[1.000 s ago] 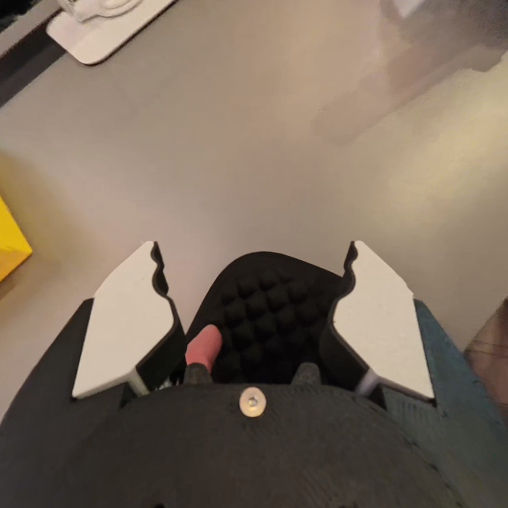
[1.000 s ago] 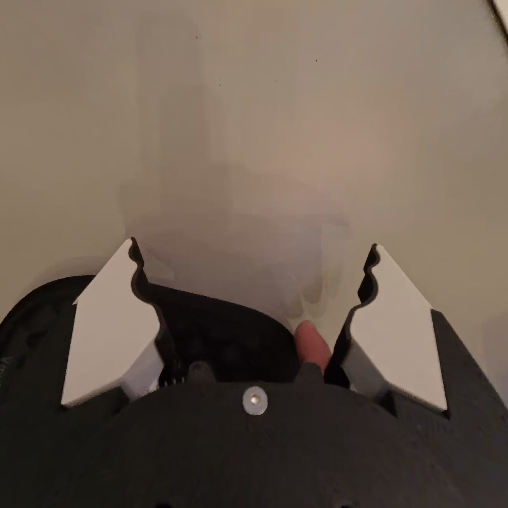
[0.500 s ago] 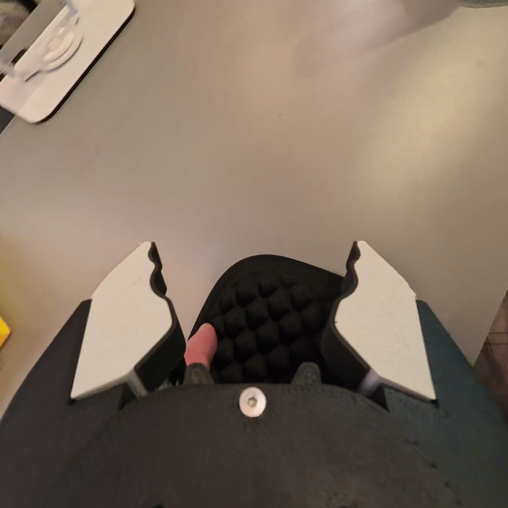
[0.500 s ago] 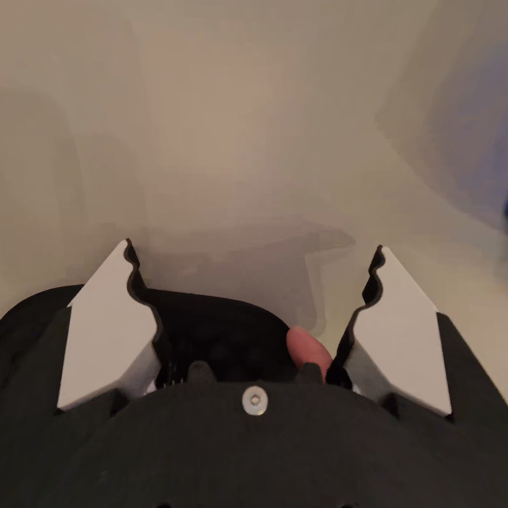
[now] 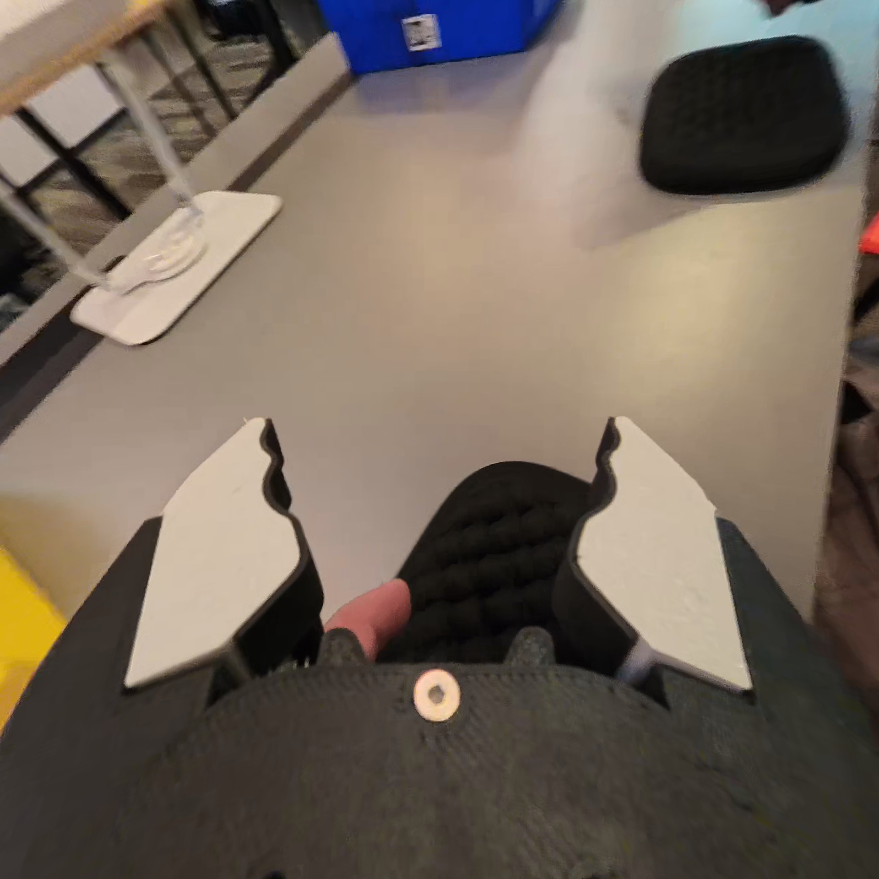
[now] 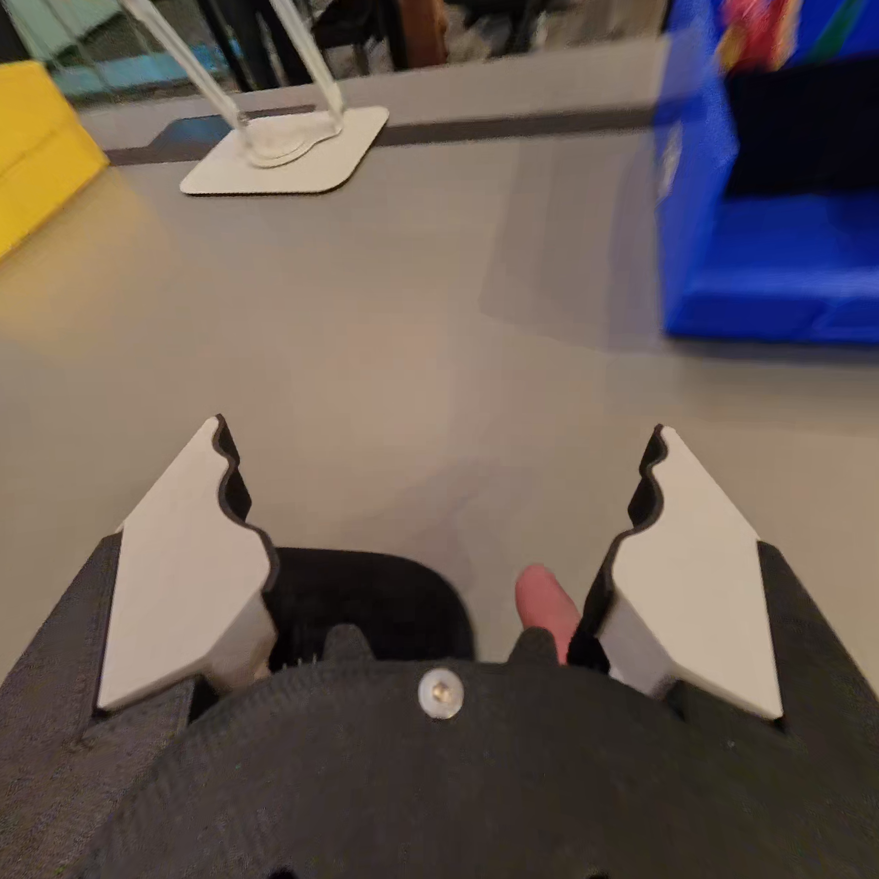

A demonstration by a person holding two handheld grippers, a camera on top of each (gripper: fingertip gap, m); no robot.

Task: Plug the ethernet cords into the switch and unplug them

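Observation:
No switch or ethernet cord shows in either view. My left gripper is open and empty above the grey table; a black textured pad lies just under it, and a fingertip shows at its base. My right gripper is open and empty above the same table, with a black pad and a fingertip beneath it.
A white stand base with clear legs sits at the table's far left edge, also in the right wrist view. A blue bin stands at right. A yellow bin is at left. Another black pad lies far right.
Both grippers have tilted up from looking down at bare table, so the stand, blue bin and yellow bin now come into view. Both stay open.

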